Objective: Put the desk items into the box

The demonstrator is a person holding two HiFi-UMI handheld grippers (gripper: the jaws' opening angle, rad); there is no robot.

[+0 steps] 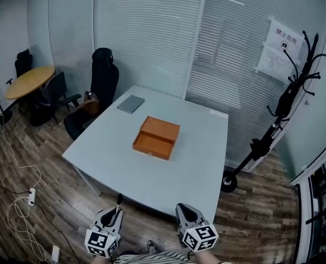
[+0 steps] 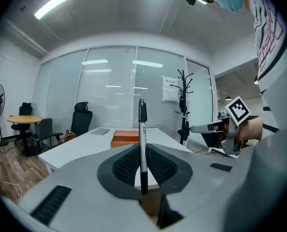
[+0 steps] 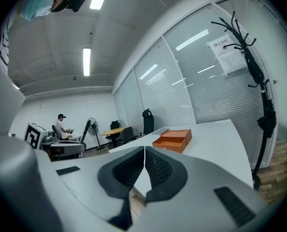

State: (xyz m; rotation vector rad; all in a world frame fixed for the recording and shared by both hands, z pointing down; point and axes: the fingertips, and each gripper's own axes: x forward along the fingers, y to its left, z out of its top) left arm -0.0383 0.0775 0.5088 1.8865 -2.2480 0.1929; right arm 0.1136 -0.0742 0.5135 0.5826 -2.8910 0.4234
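An orange box [image 1: 156, 138] lies open in the middle of the white table [image 1: 108, 158]; it also shows far off as the box [image 2: 126, 138] and the box [image 3: 173, 139]. My left gripper [image 1: 116, 212] hangs below the table's near edge, shut on a black and silver pen [image 2: 142, 144] that stands upright between the pads; the pen [image 1: 119, 202] pokes up from it. My right gripper [image 1: 186, 213] is beside it, shut with nothing between its pads [image 3: 144, 163]. Both are well short of the box.
A grey notebook [image 1: 131, 104] lies at the table's far left corner. A black office chair [image 1: 99, 89] stands left of the table, a round wooden table [image 1: 29, 81] further left. A coat stand [image 1: 283, 109] leans at the right. Cables and a power strip [image 1: 32, 197] lie on the floor.
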